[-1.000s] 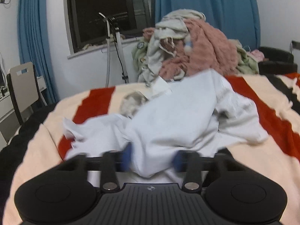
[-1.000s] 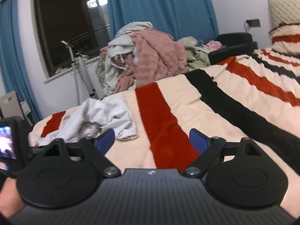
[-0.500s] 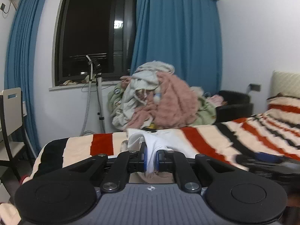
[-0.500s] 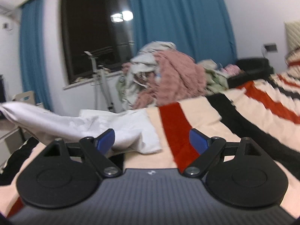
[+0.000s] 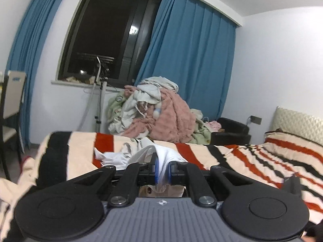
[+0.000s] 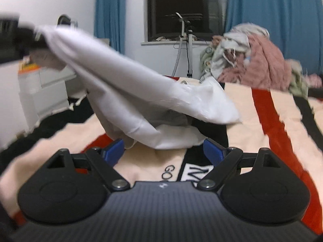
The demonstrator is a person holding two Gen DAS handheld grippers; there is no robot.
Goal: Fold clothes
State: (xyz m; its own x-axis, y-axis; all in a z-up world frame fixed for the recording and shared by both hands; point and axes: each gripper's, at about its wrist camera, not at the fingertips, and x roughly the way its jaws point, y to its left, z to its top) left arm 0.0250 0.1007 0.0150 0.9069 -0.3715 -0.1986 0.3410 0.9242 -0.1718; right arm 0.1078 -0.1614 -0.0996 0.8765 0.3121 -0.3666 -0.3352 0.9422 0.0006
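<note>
A white garment [image 5: 163, 157] is pinched between the blue pads of my left gripper [image 5: 163, 171], which is shut on it and holds it up off the striped bed. In the right wrist view the same white garment [image 6: 129, 84] stretches from the left gripper [image 6: 22, 36] at the upper left down to the blanket, where its far end rests. My right gripper [image 6: 163, 151] is open, low over the blanket, with the hanging fold of the garment just ahead of and between its fingers.
The bed carries a cream, red and black striped blanket [image 5: 252, 161] [image 6: 268, 121]. A tall heap of pink and pale laundry [image 5: 161, 117] [image 6: 254, 60] stands behind it by the window. A black armchair [image 5: 230, 133] is at the right, a white drawer unit [image 6: 44, 88] at the left.
My left gripper closed on the white garment and lifted it up and back off the bed. My right gripper swung left and down toward the hanging cloth, still open.
</note>
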